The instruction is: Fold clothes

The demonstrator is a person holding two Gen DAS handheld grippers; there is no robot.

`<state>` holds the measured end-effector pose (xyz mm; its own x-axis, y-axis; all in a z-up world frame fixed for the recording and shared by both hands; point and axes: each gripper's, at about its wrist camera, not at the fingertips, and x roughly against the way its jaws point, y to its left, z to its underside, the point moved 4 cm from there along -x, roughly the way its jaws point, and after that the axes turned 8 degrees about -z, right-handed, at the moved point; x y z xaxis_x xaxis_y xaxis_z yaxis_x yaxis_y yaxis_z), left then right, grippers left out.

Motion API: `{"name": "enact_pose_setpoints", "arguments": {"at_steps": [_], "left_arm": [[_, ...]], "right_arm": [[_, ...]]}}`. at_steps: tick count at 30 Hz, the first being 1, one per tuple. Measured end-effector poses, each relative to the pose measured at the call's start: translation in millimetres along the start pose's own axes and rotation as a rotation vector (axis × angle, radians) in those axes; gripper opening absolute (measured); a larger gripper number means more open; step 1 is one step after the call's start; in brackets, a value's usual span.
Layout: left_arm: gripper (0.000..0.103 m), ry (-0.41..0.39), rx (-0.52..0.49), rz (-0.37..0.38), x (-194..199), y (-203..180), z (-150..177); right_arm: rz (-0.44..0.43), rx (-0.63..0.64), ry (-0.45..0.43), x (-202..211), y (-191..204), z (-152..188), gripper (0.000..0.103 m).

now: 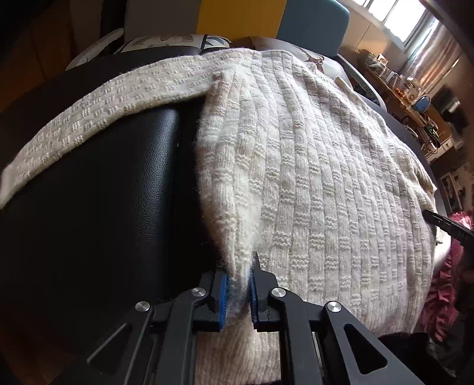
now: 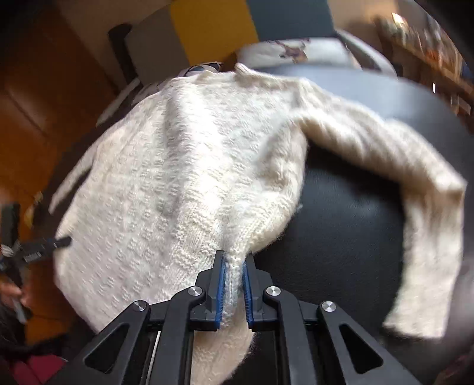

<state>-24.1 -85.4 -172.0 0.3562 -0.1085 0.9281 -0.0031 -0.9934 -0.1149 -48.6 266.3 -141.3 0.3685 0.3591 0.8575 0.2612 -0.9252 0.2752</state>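
Observation:
A cream knitted sweater [image 1: 311, 165] lies spread over a black leather surface [image 1: 103, 207], with one sleeve [image 1: 89, 112] stretched out to the left. My left gripper [image 1: 238, 272] is shut on the sweater's near left hem corner, bunching the knit between its blue pads. In the right wrist view the same sweater [image 2: 177, 165] reaches away from me, its right sleeve [image 2: 414, 183] curving down the right side. My right gripper [image 2: 234, 260] is shut on the hem at the near right corner. The left gripper's fingertip [image 2: 47, 245] shows at the far left edge.
Patterned cushions [image 1: 174, 41] and a teal chair back [image 1: 314, 26] stand beyond the sweater. A cluttered wooden shelf [image 1: 411, 97] runs under a window at the right. Dark red fabric [image 1: 444, 290] lies beside the surface at the right. Orange-brown wooden panelling [image 2: 35, 97] fills the left.

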Motion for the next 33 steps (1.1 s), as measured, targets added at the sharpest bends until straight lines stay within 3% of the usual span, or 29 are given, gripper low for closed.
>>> {"name": "enact_pose_setpoints", "arguments": {"at_steps": [3,5,8,10,11,14,20,26,28,33], "left_arm": [[0.012,0.039,0.012,0.055,-0.5,1.0,7.7],[0.013,0.044,-0.007,0.033,-7.0,-0.1,11.6],[0.015,0.032,0.036,0.099,4.8,8.1,4.6],[0.025,0.015,0.083,0.145,13.0,18.4,-6.5],[0.027,0.001,0.110,0.163,17.2,25.3,-14.8],[0.031,-0.103,0.116,0.071,30.7,42.6,-50.5],[0.035,-0.308,-0.085,-0.111,43.2,31.1,-151.5],[0.044,-0.377,-0.330,-0.067,14.3,-27.6,-264.0],[0.052,-0.367,-0.405,-0.049,-7.8,-50.4,-292.7],[0.054,-0.309,-0.528,-0.031,-55.7,-79.0,-336.9]], "right_arm": [[0.312,0.270,0.049,12.8,24.7,-0.9,0.007],[0.321,0.221,0.131,-6.3,2.0,7.9,0.006],[0.280,0.124,0.143,-13.3,-21.6,14.0,0.008],[0.188,0.056,0.086,-4.5,-24.7,6.3,0.022],[0.179,0.041,0.054,1.4,-25.8,-1.0,0.022],[0.114,-0.005,-0.025,14.0,-27.1,-26.5,0.024],[-0.092,-0.070,-0.121,10.9,-16.5,-92.8,0.026],[-0.113,0.066,-0.113,-21.5,8.4,-186.6,0.033],[-0.086,0.118,-0.070,-41.7,5.4,-214.4,0.038],[-0.021,0.229,0.027,-94.2,-9.9,-263.2,0.041]]}}
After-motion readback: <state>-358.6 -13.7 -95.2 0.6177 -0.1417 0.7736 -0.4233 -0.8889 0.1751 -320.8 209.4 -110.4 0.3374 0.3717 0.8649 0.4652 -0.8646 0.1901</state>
